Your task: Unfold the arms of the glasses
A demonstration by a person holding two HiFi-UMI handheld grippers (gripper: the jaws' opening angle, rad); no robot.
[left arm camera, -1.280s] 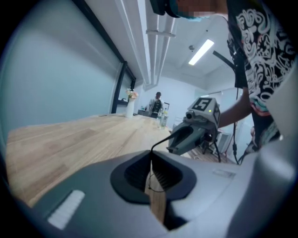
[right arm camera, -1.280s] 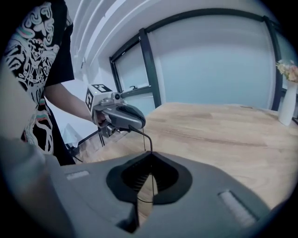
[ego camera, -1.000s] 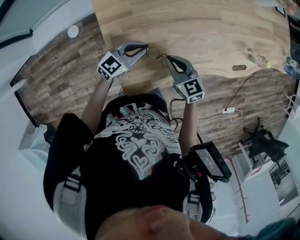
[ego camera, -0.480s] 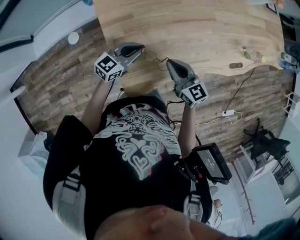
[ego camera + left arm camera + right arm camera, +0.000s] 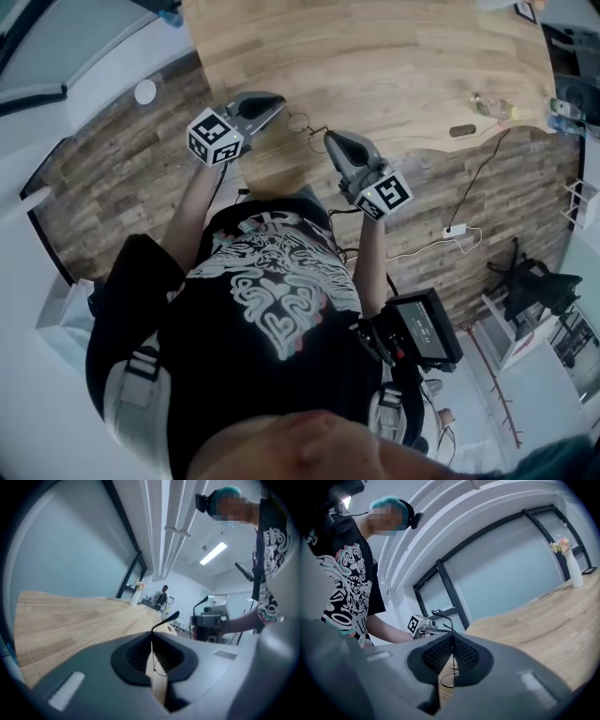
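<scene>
Thin wire-framed glasses (image 5: 302, 122) hang just above the near edge of the wooden table (image 5: 403, 56), held between my two grippers. My left gripper (image 5: 278, 101) comes in from the left and is shut on one thin arm. In the left gripper view that gripper (image 5: 151, 641) pinches the wire, and the dark arm tip (image 5: 171, 617) sticks out past the jaws. My right gripper (image 5: 328, 137) is shut on the other arm. In the right gripper view a round lens rim (image 5: 449, 679) shows below its (image 5: 453, 639) closed pads.
A small dark object (image 5: 462, 130) and a bottle (image 5: 492, 105) lie at the table's right end. A white vase of flowers (image 5: 572, 564) stands far back on the table. A cable and power strip (image 5: 452, 229) lie on the plank floor to the right.
Both grippers have drifted slightly toward the person with the glasses still between them. The right gripper has dropped lower in view and the gap between the tips has widened a little.
</scene>
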